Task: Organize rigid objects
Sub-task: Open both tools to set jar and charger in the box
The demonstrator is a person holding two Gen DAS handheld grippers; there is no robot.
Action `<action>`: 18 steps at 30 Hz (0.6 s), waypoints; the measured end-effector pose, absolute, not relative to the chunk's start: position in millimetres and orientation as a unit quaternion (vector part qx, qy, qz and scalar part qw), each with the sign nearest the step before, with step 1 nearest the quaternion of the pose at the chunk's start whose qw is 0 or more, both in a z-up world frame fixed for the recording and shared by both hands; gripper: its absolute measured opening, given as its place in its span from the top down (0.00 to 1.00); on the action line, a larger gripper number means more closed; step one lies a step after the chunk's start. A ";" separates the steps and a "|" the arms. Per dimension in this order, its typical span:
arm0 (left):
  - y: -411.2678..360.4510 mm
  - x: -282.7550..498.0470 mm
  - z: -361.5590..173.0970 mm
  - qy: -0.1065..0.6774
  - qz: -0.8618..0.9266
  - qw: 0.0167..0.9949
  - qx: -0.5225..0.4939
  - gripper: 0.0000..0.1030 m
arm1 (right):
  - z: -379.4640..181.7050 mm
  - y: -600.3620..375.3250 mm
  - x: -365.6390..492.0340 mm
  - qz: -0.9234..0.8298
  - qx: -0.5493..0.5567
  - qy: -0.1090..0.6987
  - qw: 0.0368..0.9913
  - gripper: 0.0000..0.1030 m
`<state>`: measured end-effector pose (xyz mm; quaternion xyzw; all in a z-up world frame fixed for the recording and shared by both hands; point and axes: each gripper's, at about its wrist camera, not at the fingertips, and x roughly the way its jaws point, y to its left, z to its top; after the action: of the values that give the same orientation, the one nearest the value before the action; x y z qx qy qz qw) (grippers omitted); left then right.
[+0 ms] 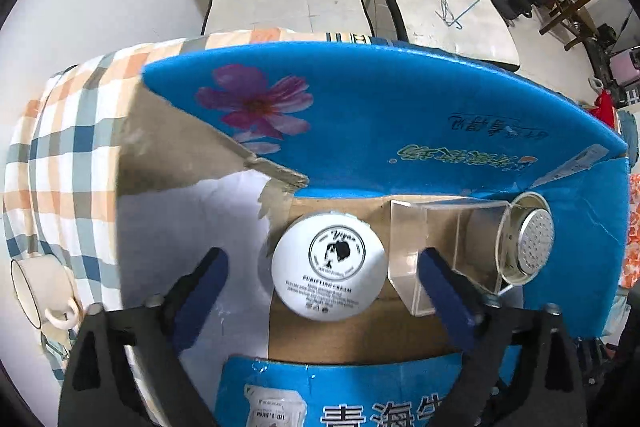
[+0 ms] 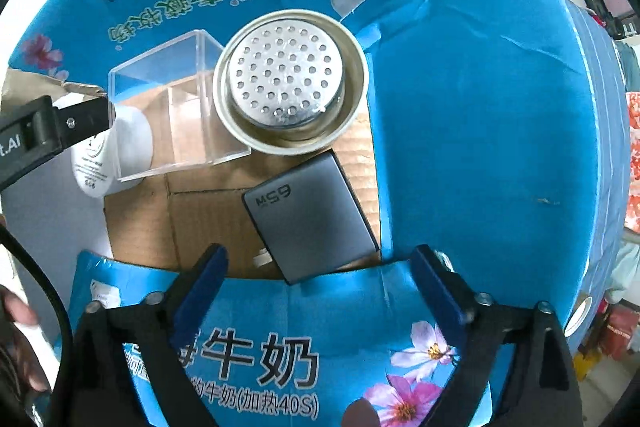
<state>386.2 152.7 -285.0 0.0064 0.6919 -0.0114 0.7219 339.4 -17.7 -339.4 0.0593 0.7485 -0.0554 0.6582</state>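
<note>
In my left wrist view the left gripper (image 1: 322,269) has its blue fingers spread wide, and the white cream jar (image 1: 329,265) sits between them at lower centre, lid up, on the brown floor of the blue cardboard box (image 1: 400,99). Neither pad touches the jar; I see a gap on each side. Just right of the jar lies the clear plastic box (image 1: 440,247) on its side, with the right-hand finger crossing in front of its near corner. Further right, the metal strainer cup (image 1: 526,239) touches the clear box. A white mug (image 1: 40,287) lies on the checked tablecloth (image 1: 72,147) at the left edge.

In my right wrist view the right gripper (image 2: 318,265) is also spread wide, nothing pinched. The grey charger block (image 2: 310,215) lies flat on the box floor just above and between the fingertips, slightly tilted in the frame. The strainer cup sits upper centre, the clear box to its left.
</note>
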 end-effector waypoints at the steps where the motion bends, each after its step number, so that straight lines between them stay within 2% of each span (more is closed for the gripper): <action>1: 154.1 383.9 -282.3 0.691 -0.011 0.723 0.005 0.02 | -334.8 -16.0 328.6 -0.055 0.058 0.746 0.661 0.03; 18: 167.5 292.4 -197.0 0.632 -0.007 0.775 -0.008 0.02 | -228.3 -19.9 267.5 -0.005 0.056 0.679 0.732 0.01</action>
<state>292.4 167.5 -197.0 -0.0080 0.6319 -0.0072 0.7749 267.5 -19.9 -228.3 0.0560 0.6785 -0.0049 0.7324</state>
